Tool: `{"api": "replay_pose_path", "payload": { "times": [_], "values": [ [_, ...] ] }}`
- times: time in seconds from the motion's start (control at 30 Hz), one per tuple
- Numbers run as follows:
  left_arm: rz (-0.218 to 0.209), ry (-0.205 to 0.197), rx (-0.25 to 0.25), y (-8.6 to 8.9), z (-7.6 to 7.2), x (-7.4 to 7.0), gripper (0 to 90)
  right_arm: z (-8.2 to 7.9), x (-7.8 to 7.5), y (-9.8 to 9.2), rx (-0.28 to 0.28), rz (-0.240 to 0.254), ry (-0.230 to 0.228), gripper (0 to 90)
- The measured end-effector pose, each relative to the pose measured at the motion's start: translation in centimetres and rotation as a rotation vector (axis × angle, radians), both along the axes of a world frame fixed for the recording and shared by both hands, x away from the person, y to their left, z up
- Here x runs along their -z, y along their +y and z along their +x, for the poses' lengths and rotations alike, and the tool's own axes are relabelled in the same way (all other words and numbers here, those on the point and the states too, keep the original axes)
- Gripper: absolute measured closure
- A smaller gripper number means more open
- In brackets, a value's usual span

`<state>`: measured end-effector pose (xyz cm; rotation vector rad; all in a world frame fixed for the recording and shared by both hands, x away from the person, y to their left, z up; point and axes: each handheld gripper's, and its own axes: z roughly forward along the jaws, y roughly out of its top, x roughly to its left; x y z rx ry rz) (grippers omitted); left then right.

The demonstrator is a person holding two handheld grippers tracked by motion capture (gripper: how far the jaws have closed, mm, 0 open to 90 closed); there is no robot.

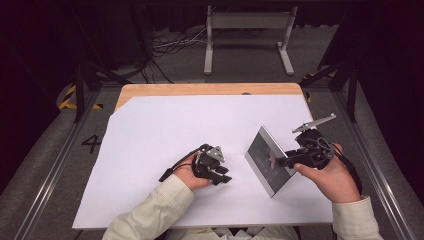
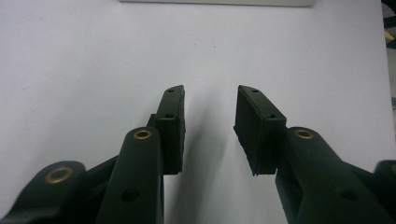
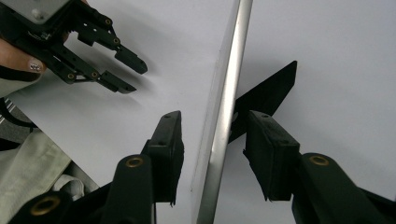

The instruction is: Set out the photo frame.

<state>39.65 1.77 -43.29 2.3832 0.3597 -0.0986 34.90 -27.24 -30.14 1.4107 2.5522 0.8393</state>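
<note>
White paper [image 1: 165,125] covers most of the wooden table [image 1: 200,89], and at lower centre of the high view the left gripper [image 1: 223,174] lies low over it, its jaws spread with only bare sheet between them. Right of it, at centre right, a thin silver-framed panel [image 1: 267,161] stands tilted on edge on the paper, dark face toward the left. In the right gripper view its metal edge [image 3: 223,121] runs up between the right gripper [image 3: 215,151] pads [image 3: 170,140], which sit either side of it with gaps showing, not yet pressing.
</note>
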Motion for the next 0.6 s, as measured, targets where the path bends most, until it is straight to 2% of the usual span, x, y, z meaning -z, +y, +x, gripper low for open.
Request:
{"api": "replay_pose_path", "payload": {
  "times": [0.33,0.5,0.6],
  "values": [
    [-0.003,0.003,-0.009,0.1,0.12,0.1,63.1,0.18,0.39,0.76,-0.018,-0.028,0.022,67.8],
    [-0.002,0.002,-0.009,0.12,0.13,0.09,63.1,0.18,0.39,0.85,-0.003,-0.06,0.025,78.1],
    [-0.003,0.002,-0.01,0.17,0.16,0.08,63.1,0.19,0.36,0.86,0.006,-0.062,0.027,78.7]
  ]
}}
